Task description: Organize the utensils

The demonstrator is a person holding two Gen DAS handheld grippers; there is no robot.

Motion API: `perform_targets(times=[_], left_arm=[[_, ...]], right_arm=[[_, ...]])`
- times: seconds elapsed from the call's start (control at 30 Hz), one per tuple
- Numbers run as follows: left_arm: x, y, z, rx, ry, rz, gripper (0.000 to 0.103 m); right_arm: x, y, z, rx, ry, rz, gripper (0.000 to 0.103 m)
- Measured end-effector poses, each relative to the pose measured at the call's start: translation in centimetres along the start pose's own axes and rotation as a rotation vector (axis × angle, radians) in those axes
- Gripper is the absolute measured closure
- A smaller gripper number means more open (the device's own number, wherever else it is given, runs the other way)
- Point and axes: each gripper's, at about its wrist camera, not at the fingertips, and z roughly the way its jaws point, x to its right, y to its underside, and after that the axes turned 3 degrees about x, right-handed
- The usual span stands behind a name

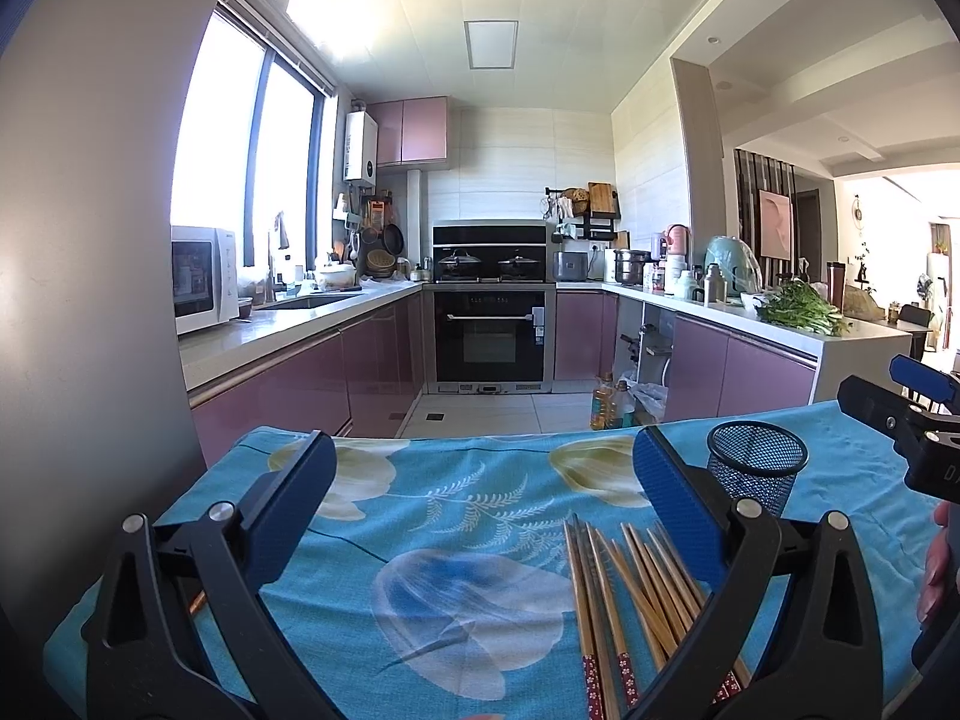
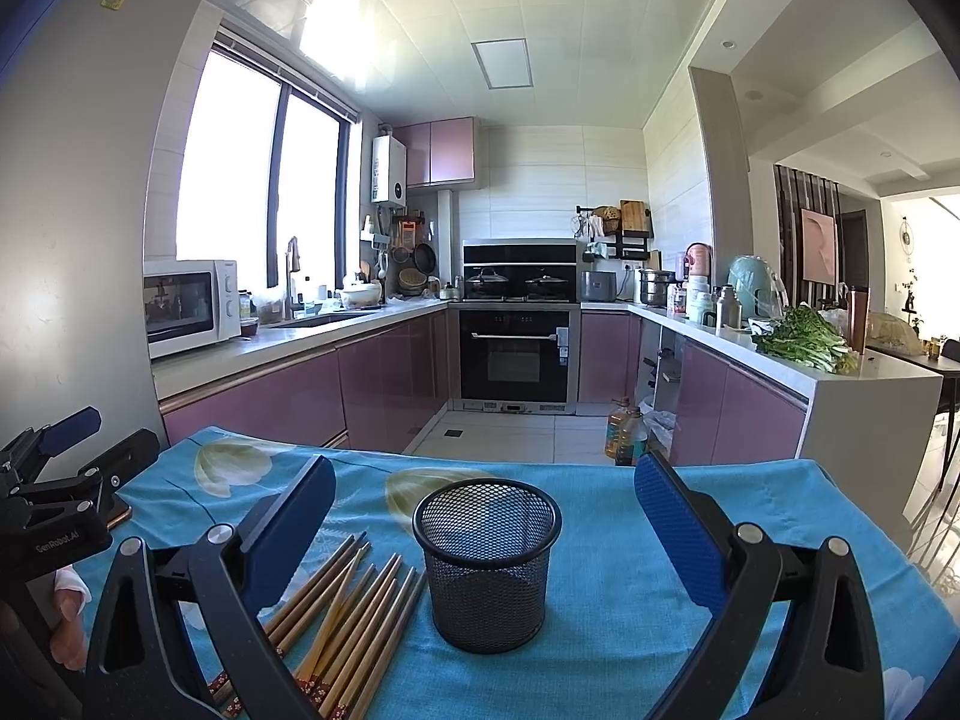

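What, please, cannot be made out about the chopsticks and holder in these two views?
- Chopsticks: patterned ends cut off by the left wrist frame's bottom edge; some hidden behind the left gripper.
- Exact chopstick count: overlapping, so unclear.
- Mesh holder: inside bottom too dark to tell, right wrist view.

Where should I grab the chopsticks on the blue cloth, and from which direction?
Judging by their pose, take one chopstick from the chopsticks at mid-shaft, coming from above with the open left gripper, jaws across its length. They lie flat, loosely fanned on the tablecloth, left of the upright mesh cup.
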Motion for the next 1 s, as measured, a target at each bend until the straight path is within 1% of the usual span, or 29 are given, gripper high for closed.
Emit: perform_targets(times=[0.6,0.73,0.83,0.87,0.93,1.0], left_arm=[[0.1,0.8,0.5,-0.014,0.001,0.003,0.006],[0.0,0.9,0.6,-0.023,0.008,0.007,0.006],[-0.1,1.1,0.9,-0.043,0.017,0.015,0.006],[-0.2,1.2,1.1,-0.055,0.025,0.016,0.006],[-0.4,1.5,1.9,-0.096,0.049,0.019,0.006],[-0.4,2.1,2.8,-0.149,0.056,0.037,0.006]], right_arm=[[0.0,0.1,0.1,-0.026,-0.033,0.006,0.006],[0.1,0.4,0.0,-0.044,-0.048,0.006,0.006],[-0.1,0.7,0.1,-0.070,-0.079,-0.003,0.006],[-0.3,0.9,0.2,-0.093,-0.105,-0.007,0.006],[-0.7,1.5,0.4,-0.134,-0.144,-0.015,0.006],[-1.5,2.3,0.9,-0.193,-0.190,-0.035,0.007]])
